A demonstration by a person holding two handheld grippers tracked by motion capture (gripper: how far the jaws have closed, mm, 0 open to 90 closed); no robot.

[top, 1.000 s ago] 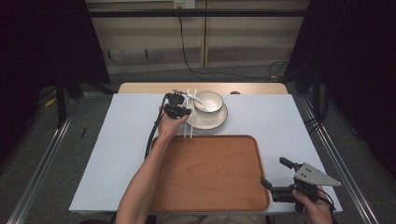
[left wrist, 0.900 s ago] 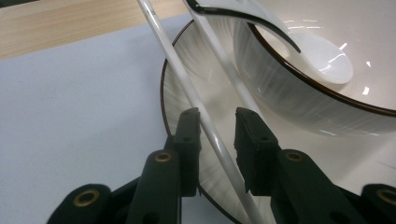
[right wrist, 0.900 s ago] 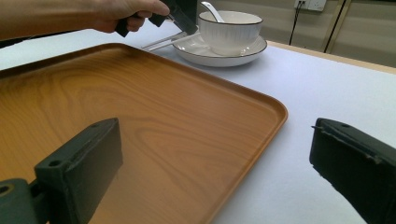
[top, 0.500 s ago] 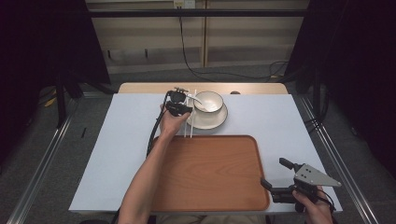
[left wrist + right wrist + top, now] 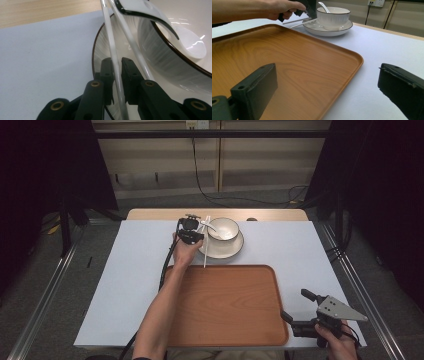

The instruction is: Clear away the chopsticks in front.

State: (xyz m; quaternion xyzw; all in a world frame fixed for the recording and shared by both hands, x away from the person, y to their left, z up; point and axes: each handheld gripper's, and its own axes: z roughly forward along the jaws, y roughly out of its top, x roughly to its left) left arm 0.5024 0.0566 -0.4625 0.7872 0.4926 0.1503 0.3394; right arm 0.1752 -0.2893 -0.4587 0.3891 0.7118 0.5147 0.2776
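Left gripper (image 5: 115, 75) sits at top centre of the high view, at the left edge of the saucer (image 5: 235, 251). Its jaws have just been closing and now pinch one white chopstick (image 5: 113, 50); the second chopstick (image 5: 130, 42) lies just beside it, outside the pads. Bowl (image 5: 223, 228) with spoon (image 5: 175, 30) sits on the saucer. Right gripper (image 5: 300, 312) is at lower right, beside the wooden tray (image 5: 227, 330), jaws wide apart, nothing between them.

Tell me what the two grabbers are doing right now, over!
Left gripper just closed on one white chopstick resting on the saucer. Right gripper open, idle over the wooden tray. Second chopstick lies alongside.
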